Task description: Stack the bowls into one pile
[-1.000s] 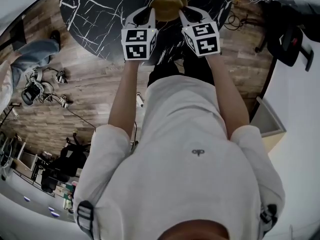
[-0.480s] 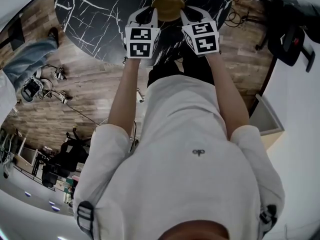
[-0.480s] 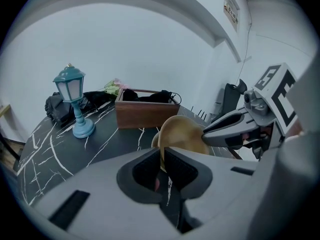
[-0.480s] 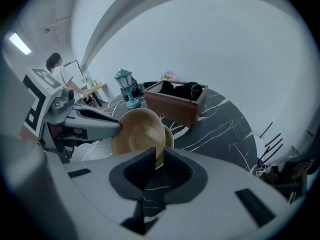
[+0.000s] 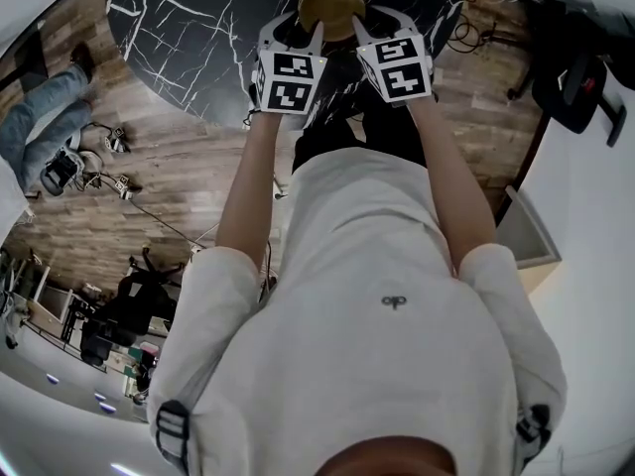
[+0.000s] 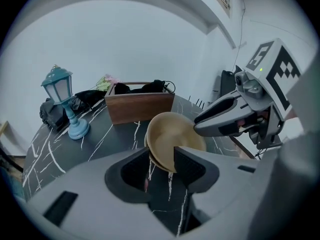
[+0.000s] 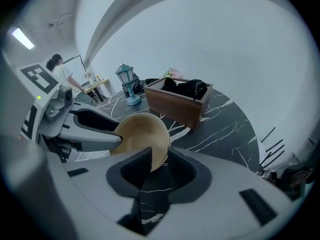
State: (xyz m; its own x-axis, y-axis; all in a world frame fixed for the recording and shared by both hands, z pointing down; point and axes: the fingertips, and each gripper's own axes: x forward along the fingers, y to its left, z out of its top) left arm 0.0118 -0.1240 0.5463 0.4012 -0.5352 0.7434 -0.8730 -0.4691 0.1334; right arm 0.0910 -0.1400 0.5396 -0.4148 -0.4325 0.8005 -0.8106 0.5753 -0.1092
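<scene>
Tan bowls [image 5: 330, 6] sit nested in one pile on the black marble table [image 5: 198, 38], a lower rim showing under the top bowl [image 6: 172, 139]. My left gripper [image 6: 162, 165] is at the pile's left side and my right gripper [image 7: 160, 165] at its right side, as the head view shows. Each has the top bowl's rim [image 7: 159, 154] between its jaws. Both pairs of jaws have just been opening, and the pads stand apart from the rim, not pressing it. In each gripper view the other gripper reaches to the far rim.
A brown wooden box [image 6: 139, 105] with dark things in it stands behind the bowls, and a teal lantern lamp [image 6: 65, 101] to its left. The round table's edge [image 5: 228, 117] is near me. A person's legs [image 5: 40, 117] and cables [image 5: 89, 172] are on the wood floor at left.
Both grippers carried the tan bowl farther over the table and down onto the other bowl. Both pairs of jaws now stand wider than before.
</scene>
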